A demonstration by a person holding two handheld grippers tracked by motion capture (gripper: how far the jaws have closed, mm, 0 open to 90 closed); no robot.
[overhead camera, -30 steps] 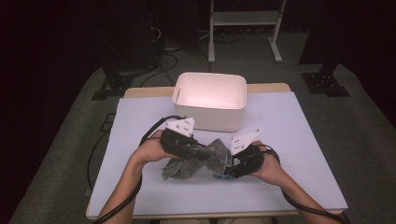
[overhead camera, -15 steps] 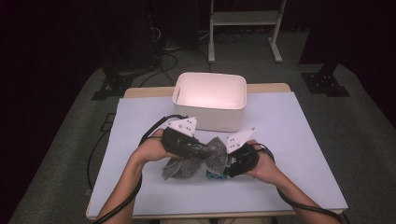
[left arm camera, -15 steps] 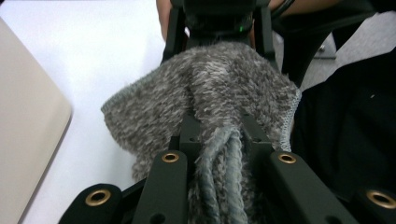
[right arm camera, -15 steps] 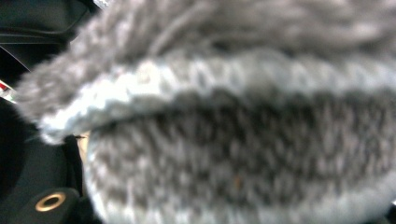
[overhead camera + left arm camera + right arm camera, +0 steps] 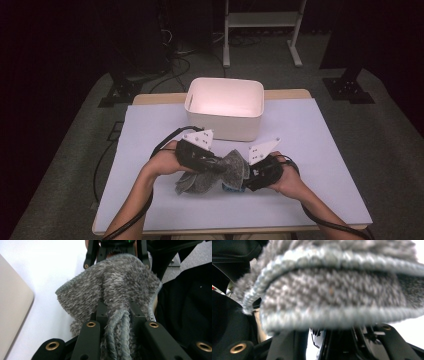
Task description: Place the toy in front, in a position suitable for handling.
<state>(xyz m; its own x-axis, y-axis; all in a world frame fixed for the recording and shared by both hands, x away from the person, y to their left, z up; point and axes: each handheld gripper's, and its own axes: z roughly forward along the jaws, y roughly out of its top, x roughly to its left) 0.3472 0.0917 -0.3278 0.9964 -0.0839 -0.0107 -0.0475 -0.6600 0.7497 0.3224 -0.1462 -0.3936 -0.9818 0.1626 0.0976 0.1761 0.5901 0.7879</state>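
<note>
Tabletop white sheet, wood edge; grey carpet, dark rm.

A white box sits on the table, at the far side. The table has a pale top. Behind it, a white metal stand is on the grey floor.

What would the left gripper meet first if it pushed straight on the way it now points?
Probably the right gripper, just past the grey towel that the left gripper is shut on; depth is unclear.
</note>
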